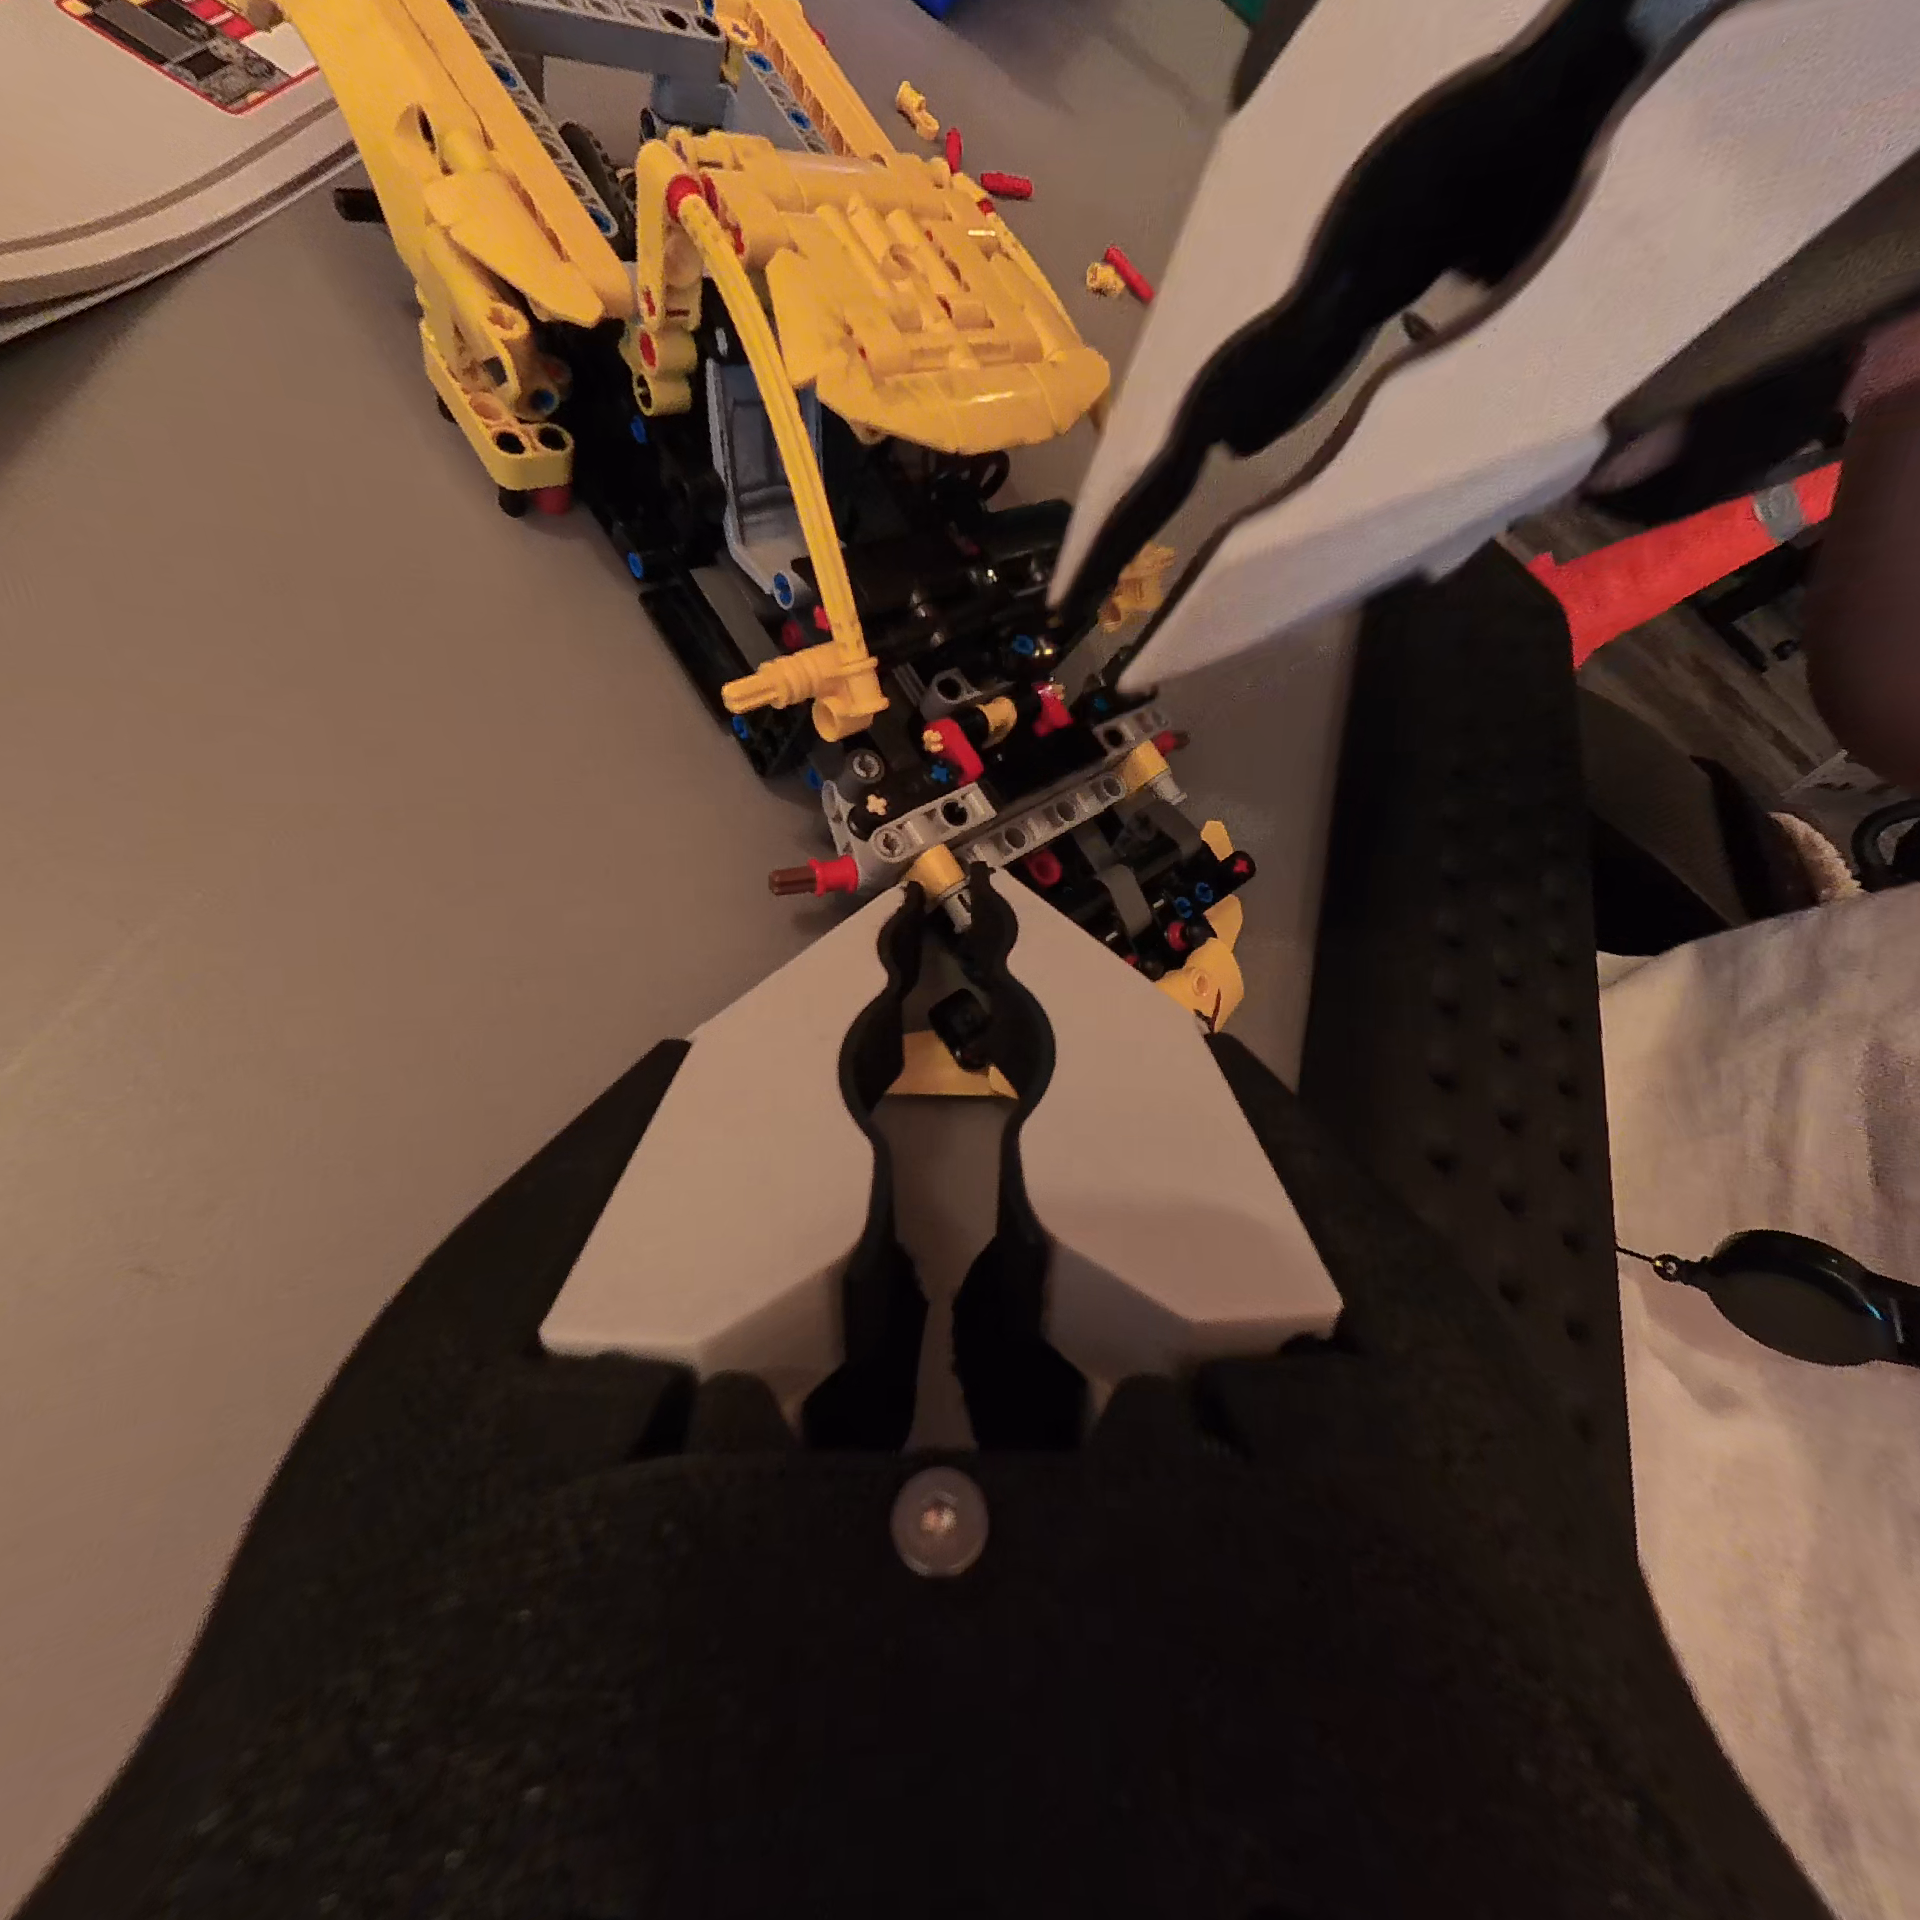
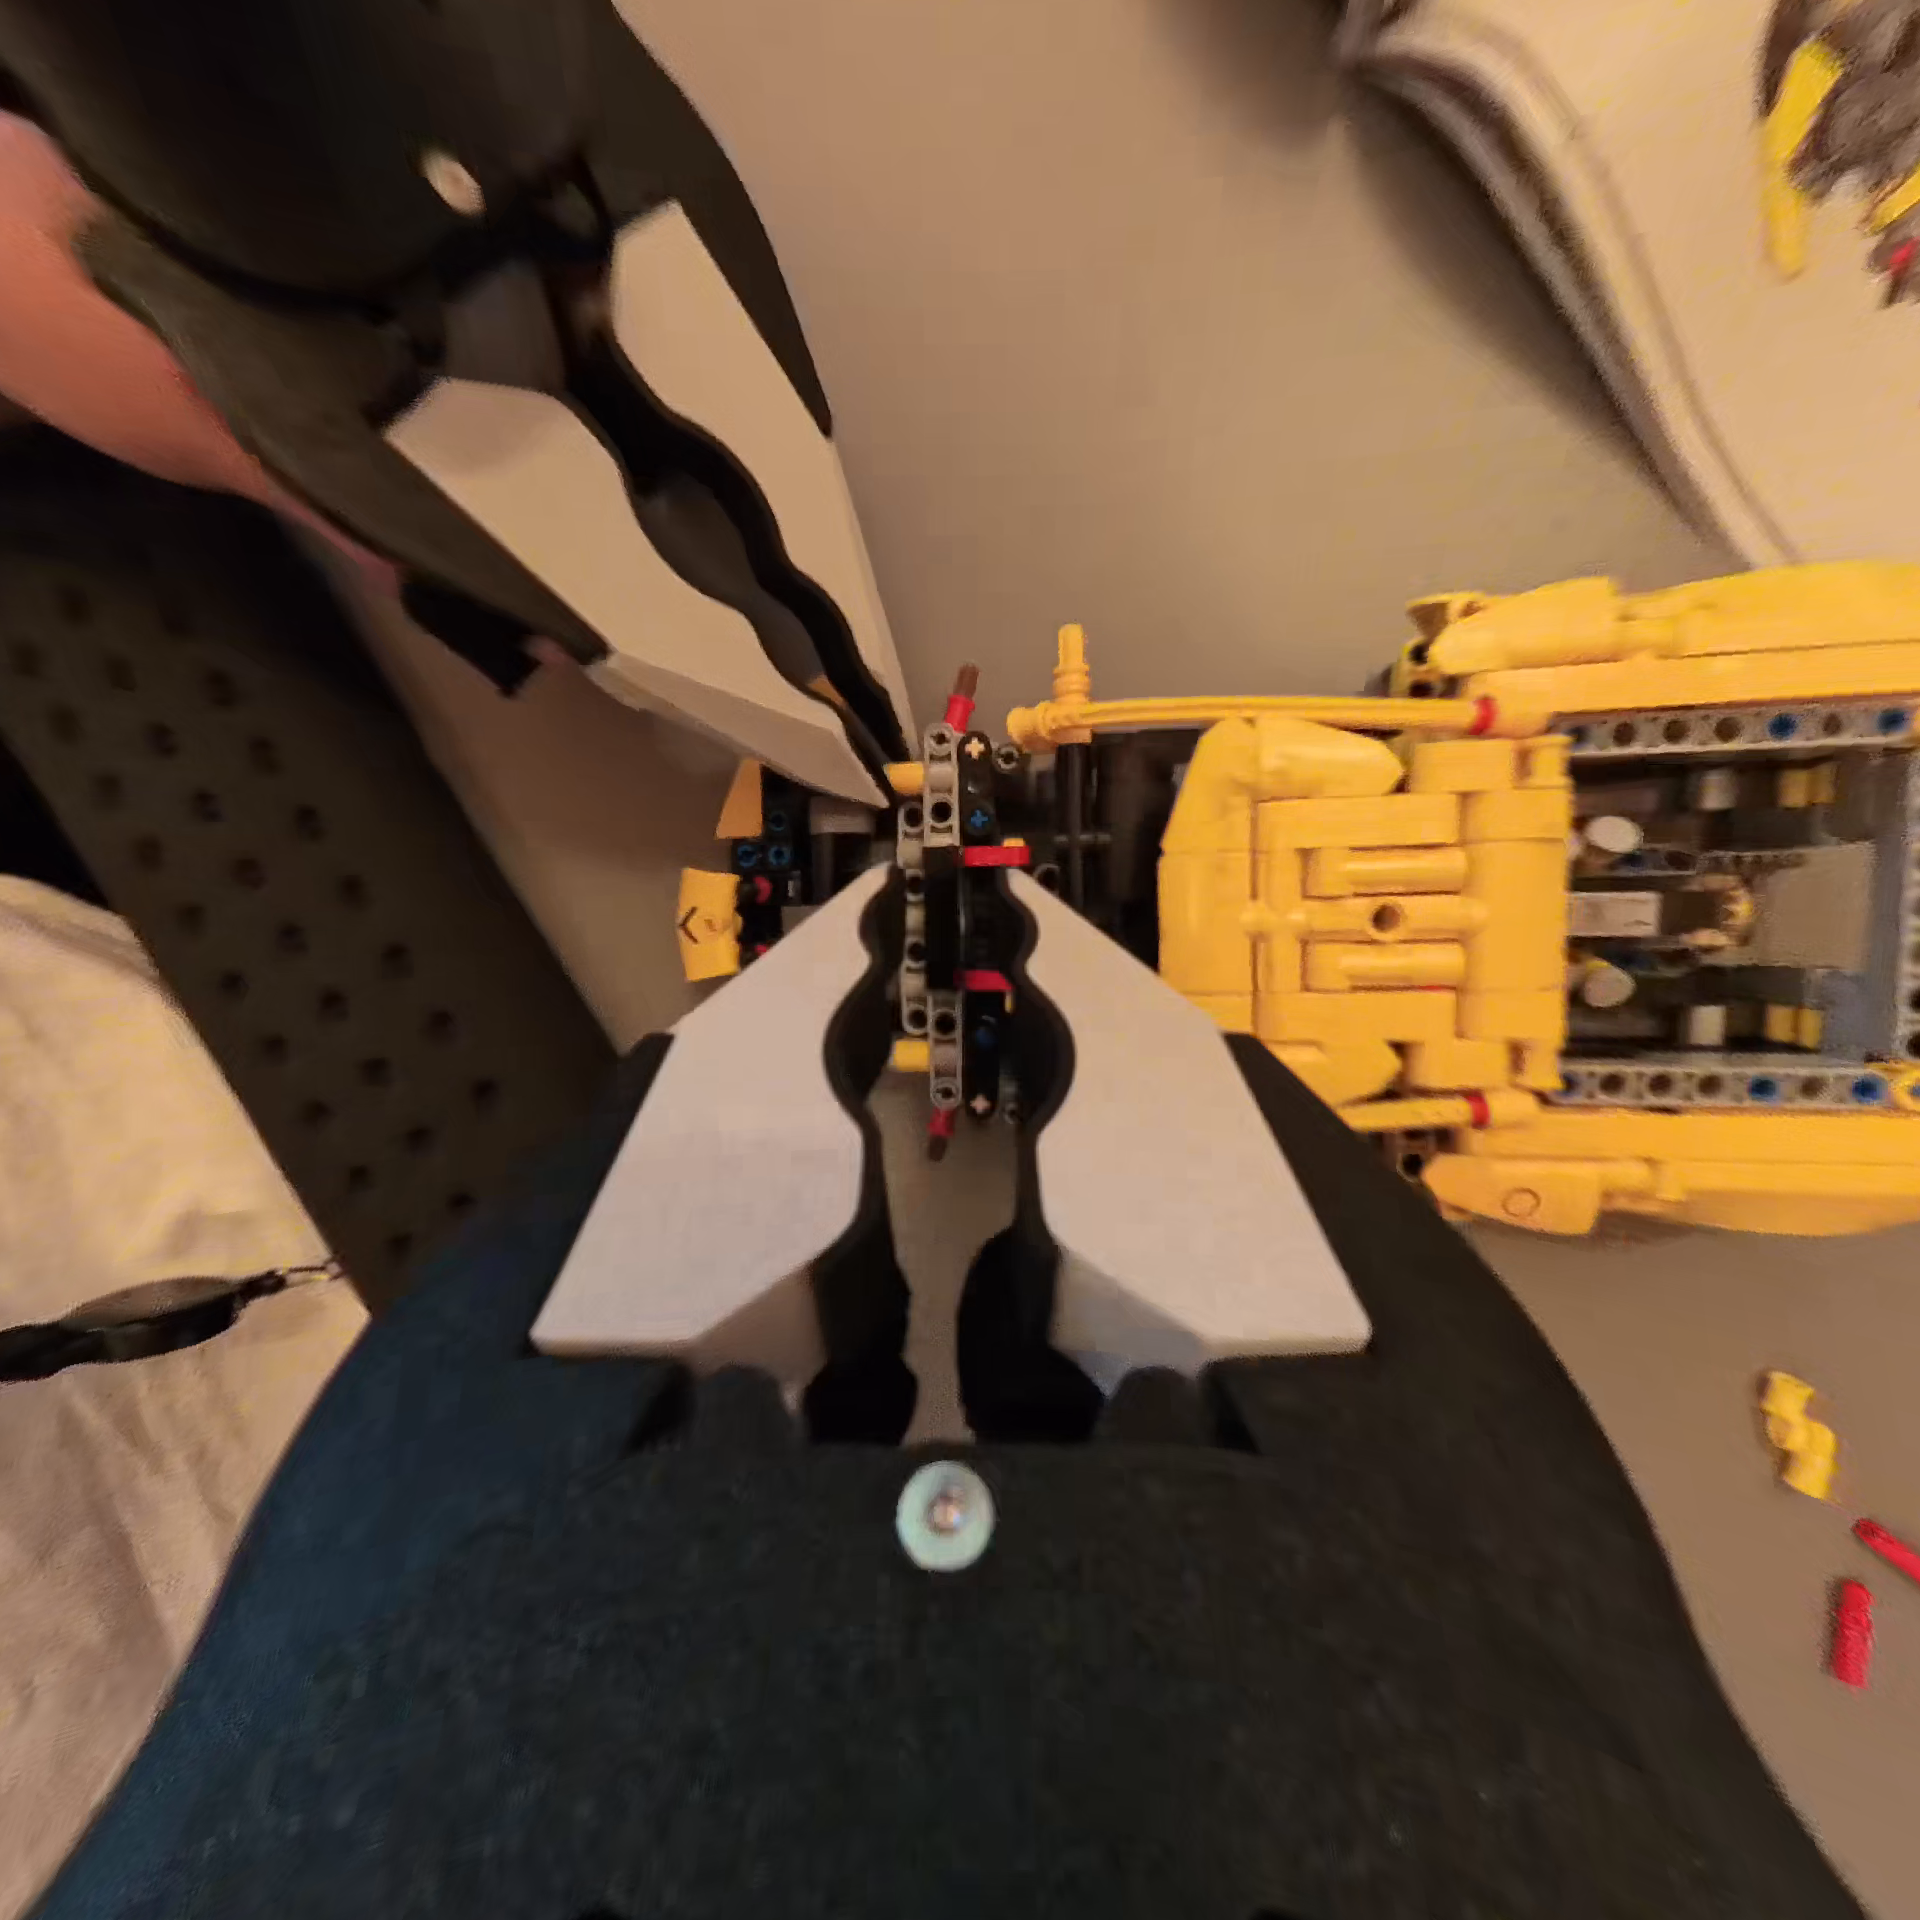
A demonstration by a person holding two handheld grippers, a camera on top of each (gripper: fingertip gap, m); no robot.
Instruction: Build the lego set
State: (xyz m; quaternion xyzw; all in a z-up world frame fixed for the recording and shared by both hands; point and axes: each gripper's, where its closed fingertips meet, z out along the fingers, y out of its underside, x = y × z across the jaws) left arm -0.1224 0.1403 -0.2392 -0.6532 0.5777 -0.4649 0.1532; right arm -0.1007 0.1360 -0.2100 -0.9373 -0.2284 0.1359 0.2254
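From my left wrist view, I see my left gripper (image 1: 951, 904) low in the frame, its jaws clenched on a small yellow and grey connector at the near end of the lego model (image 1: 831, 436). The model is a yellow and black vehicle lying on the grey counter (image 1: 260, 727), running from my fingertips away toward the far left, with a thin yellow hose (image 1: 790, 447) curving down its middle. My right gripper (image 1: 1101, 644) comes in from the upper right, its tips down against the black frame of the model just beyond mine, with a small yellow piece (image 1: 1138, 582) showing between its jaws. A few loose red pins (image 1: 1006, 185) lie on the counter on the far side of the model, and an instruction booklet (image 1: 156, 156) sits at the far left corner. A white sleeve (image 1: 1766, 1143) shows at the right edge.

From my right wrist view, my right gripper (image 2: 951, 883) has its jaws set on either side of a grey and black beam assembly (image 2: 951, 914) at the left end of the model; whether they are actually gripping it I cannot tell. The yellow body (image 2: 1351, 914) stretches off to the right across the counter. My left gripper (image 2: 883, 774) enters from the upper left, jaws pinched together at that same end. A loose yellow piece (image 2: 1797, 1439) and red pins (image 2: 1855, 1642) lie near right
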